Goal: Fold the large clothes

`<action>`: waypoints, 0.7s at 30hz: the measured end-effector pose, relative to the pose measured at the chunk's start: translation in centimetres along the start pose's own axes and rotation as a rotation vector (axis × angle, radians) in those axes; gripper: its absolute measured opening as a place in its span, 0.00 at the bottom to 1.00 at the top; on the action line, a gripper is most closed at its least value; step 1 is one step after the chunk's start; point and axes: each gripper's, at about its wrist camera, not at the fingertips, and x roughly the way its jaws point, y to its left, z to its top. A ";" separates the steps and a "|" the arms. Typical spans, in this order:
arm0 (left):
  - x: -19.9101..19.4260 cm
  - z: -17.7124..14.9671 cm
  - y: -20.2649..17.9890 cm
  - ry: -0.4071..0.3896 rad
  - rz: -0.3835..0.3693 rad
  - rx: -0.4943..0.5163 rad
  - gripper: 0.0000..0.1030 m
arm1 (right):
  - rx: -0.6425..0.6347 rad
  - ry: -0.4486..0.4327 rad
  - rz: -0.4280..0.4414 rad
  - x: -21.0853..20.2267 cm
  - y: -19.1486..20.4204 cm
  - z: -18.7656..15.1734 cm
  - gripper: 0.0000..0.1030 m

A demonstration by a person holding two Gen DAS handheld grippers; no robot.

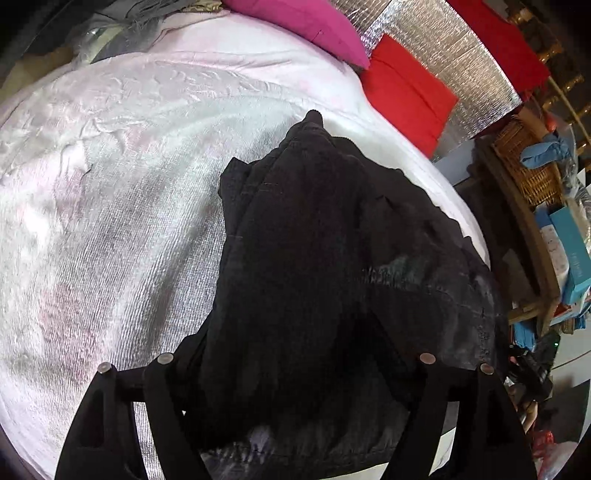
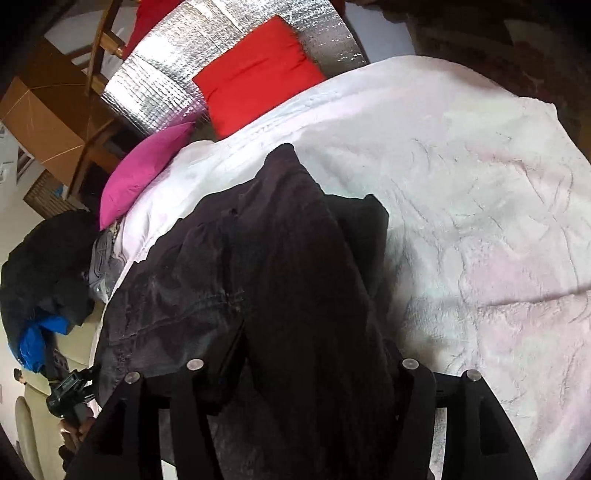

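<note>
A large black garment point(image 1: 332, 240) lies bunched and partly folded on the pale pink bed cover point(image 1: 110, 221), its far tip toward the pillows. In the left wrist view my left gripper point(image 1: 295, 362) stands over the garment's near end with its jaws wide apart, and the cloth bulks up between them. In the right wrist view the same black garment point(image 2: 277, 258) runs up between the spread fingers of my right gripper point(image 2: 303, 369), which is also open. The black cloth hides the inner faces of all the fingers. The garment's near edge is out of sight below both cameras.
A pink pillow point(image 1: 295, 26) and a red pillow point(image 1: 406, 96) lean on a silver foil headboard point(image 1: 461, 55). Beside the bed stand a wicker basket point(image 1: 524, 166) and boxes. A dark clothes pile point(image 2: 48, 266) lies off the bed's other side, and a hand point(image 2: 74, 428) shows there.
</note>
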 end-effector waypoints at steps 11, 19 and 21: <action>3.2 3.2 -2.0 -0.082 0.058 0.031 0.50 | -0.099 -0.081 -0.159 1.3 2.6 0.9 0.38; 4.8 5.4 -2.9 -0.116 0.106 0.019 0.56 | -0.069 -0.154 -0.176 2.7 1.9 2.1 0.42; 4.6 5.3 -3.3 -0.110 0.131 0.014 0.58 | -0.024 -0.148 -0.157 2.8 1.3 2.3 0.53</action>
